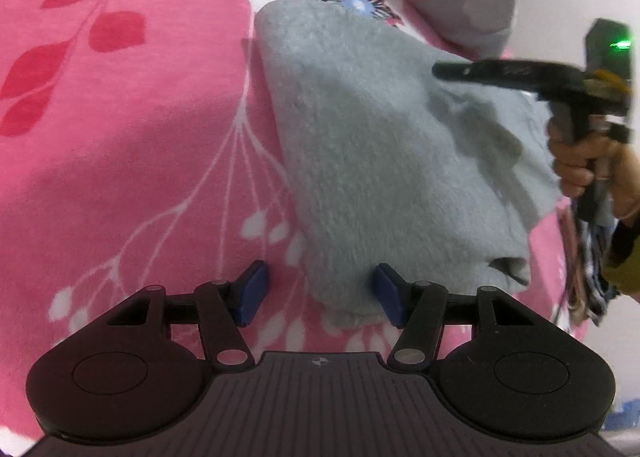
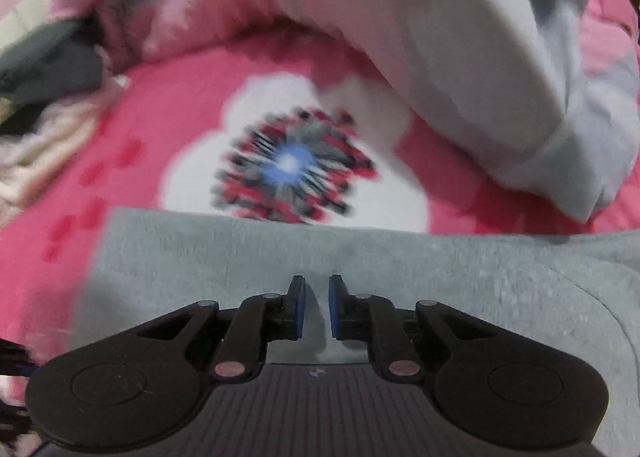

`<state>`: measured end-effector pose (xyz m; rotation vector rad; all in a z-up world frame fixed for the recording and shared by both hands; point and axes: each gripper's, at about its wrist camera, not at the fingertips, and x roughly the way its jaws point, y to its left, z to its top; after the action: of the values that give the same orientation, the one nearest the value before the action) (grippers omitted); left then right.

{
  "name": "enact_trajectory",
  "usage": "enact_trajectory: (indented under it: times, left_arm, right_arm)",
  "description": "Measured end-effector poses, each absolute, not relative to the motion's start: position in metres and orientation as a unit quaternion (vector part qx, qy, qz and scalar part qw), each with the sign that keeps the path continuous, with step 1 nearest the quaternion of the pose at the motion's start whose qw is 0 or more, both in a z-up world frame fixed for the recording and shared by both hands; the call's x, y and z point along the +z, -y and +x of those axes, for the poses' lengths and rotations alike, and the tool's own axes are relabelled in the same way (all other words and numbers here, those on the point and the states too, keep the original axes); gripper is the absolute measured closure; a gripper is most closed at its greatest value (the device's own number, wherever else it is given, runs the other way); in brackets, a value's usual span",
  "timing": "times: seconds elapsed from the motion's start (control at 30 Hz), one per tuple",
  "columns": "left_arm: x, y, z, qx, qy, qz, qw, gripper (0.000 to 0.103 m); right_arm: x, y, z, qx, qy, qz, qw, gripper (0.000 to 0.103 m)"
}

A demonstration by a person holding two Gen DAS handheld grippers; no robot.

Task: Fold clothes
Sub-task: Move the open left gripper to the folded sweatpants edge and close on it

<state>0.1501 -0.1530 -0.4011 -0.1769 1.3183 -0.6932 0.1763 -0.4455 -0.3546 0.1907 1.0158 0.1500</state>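
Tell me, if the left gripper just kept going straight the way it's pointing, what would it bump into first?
Most likely the near end of the grey folded garment. The left gripper points down at it, fingers apart, one pad already by the cloth's edge. Beneath lies the pink flowered bedsheet; depth is hard to judge.

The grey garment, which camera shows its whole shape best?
The left wrist view: the grey garment lies nearly whole on the pink floral bedsheet, folded long and narrow. The right wrist view shows only a blurred flat stretch of it past the fingers.
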Motion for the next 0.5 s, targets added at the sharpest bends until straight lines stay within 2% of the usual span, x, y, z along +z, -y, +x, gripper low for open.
enact_trajectory:
  times: [0.1, 0.2, 0.27, 0.37, 0.5]
  left_arm:
    - [-0.403, 0.15, 0.153, -0.337, -0.593, -0.079, 0.727, 0.044]
    - [-0.405, 0.147, 0.155, -0.355, -0.588, -0.075, 0.723, 0.044]
    - [-0.407, 0.145, 0.156, -0.367, -0.585, -0.073, 0.72, 0.044]
    - [-0.401, 0.145, 0.159, -0.37, -0.587, -0.065, 0.717, 0.045]
    - [-0.383, 0.142, 0.159, -0.364, -0.573, -0.044, 0.733, 0.044]
  right_arm:
    - [-0.34, 0.416, 0.175, 0.13, -0.476, 0.108, 0.863, 0.09]
    - [-0.37, 0.385, 0.201, 0.14, -0.501, 0.104, 0.848, 0.089]
    - [-0.395, 0.381, 0.215, 0.115, -0.525, 0.102, 0.837, 0.092]
    - [-0.372, 0.4, 0.203, 0.086, -0.512, 0.161, 0.839, 0.09]
    - [-0.316, 0.445, 0.139, 0.035, -0.484, 0.212, 0.848, 0.089]
